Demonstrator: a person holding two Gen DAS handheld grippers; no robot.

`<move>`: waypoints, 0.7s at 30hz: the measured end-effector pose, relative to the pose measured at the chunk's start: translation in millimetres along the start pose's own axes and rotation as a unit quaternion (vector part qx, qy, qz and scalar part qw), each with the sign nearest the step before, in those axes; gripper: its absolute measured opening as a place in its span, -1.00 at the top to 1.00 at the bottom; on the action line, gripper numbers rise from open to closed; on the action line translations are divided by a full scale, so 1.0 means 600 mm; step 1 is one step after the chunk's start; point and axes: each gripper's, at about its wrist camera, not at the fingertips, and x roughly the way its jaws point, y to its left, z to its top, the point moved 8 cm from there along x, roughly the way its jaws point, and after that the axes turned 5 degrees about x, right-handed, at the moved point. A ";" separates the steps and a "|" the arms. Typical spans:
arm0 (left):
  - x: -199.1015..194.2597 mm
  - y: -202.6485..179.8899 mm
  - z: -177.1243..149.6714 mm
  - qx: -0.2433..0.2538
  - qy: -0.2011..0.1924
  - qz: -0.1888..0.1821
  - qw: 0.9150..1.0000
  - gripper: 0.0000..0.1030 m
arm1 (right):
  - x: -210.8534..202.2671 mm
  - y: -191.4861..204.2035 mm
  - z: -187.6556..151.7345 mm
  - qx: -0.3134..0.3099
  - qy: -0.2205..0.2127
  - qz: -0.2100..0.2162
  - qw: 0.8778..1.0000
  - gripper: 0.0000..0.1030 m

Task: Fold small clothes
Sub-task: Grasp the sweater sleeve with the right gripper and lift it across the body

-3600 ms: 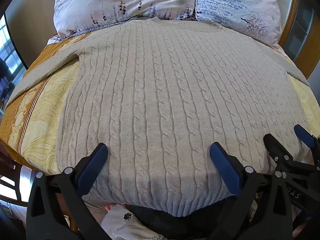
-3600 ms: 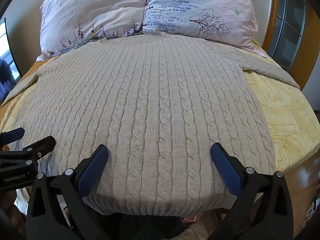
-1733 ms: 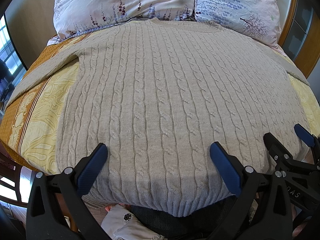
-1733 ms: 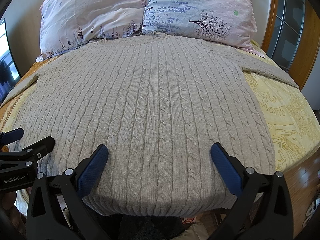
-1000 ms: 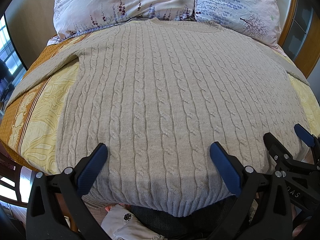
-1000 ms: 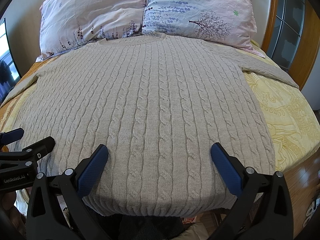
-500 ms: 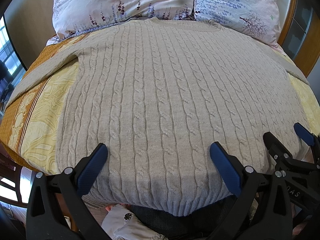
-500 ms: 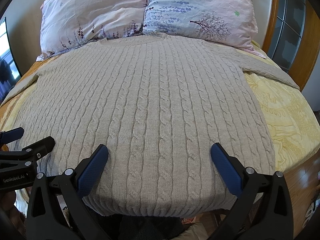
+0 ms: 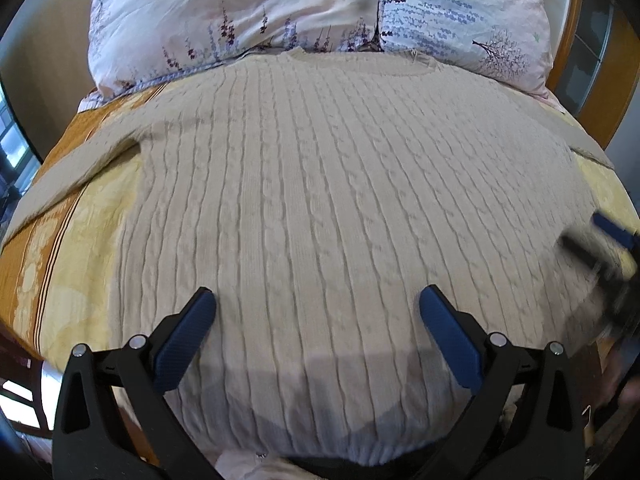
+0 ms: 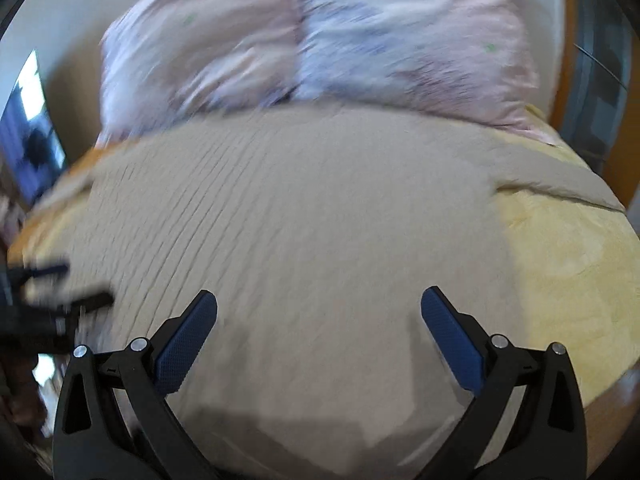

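A beige cable-knit sweater (image 9: 328, 208) lies flat on the bed, collar toward the pillows, sleeves spread to both sides. It also shows, blurred, in the right wrist view (image 10: 304, 216). My left gripper (image 9: 316, 312) is open and empty above the sweater's lower hem. My right gripper (image 10: 318, 316) is open and empty above the hem's right part; it shows blurred at the right edge of the left wrist view (image 9: 600, 240). The left gripper appears blurred at the left of the right wrist view (image 10: 60, 292).
Two floral pillows (image 9: 240, 16) lie at the head of the bed. A yellow patterned bedspread (image 9: 60, 248) lies under the sweater. A wooden frame and glass door (image 9: 592, 52) stand at the right. A window (image 10: 36, 120) is at the left.
Both grippers held still until half a second ago. Now both have moved forward over the sweater, and the right one has swung right, blurring its view.
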 end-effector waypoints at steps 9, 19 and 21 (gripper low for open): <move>0.011 0.022 0.086 -0.003 -0.043 -0.065 0.997 -0.97 | 0.027 -0.317 0.159 0.287 -0.009 -0.045 0.957 -0.45; 0.031 0.048 0.173 0.016 -0.043 -0.049 0.998 -0.97 | 0.084 -0.505 0.142 0.464 0.010 -0.090 0.881 -0.16; 0.034 0.053 0.180 0.007 -0.042 -0.064 0.997 -0.97 | 0.082 -0.521 0.147 0.477 -0.003 -0.098 0.874 -0.07</move>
